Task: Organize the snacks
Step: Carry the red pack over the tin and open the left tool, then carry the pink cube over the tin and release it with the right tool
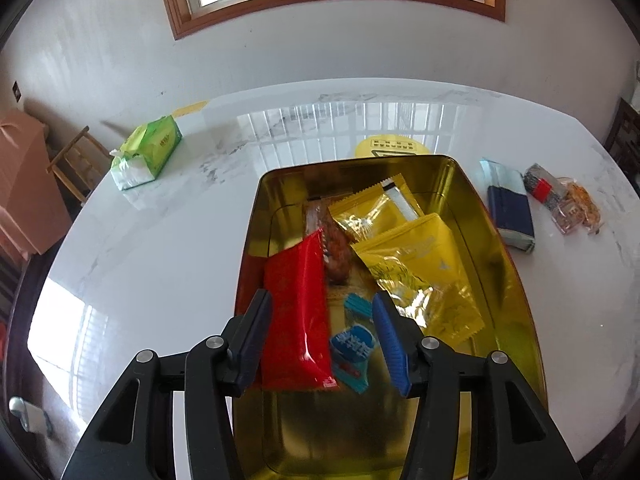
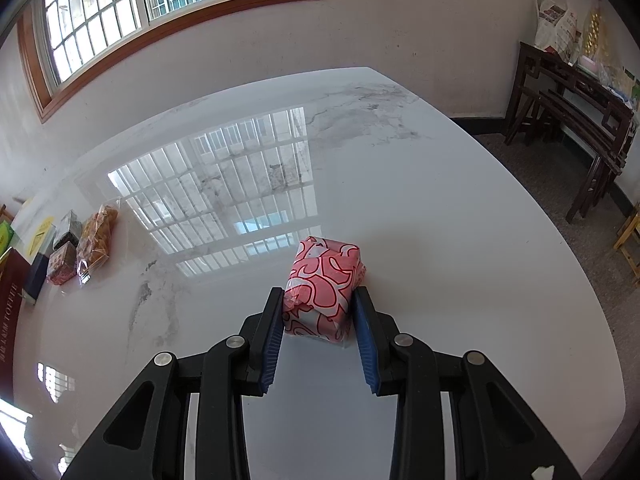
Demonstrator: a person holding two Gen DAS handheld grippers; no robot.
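Pink-wrapped packet (image 2: 323, 288) sits clamped between the right gripper (image 2: 320, 300); left gripper (image 1: 320, 308) gapes.

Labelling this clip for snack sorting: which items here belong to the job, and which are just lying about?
Part of the job:
gold tin
red packet
yellow packets
blue candies
pink wrapped packet, between the right gripper fingers
loose snack bags

Lying about:
green tissue pack
yellow round sticker
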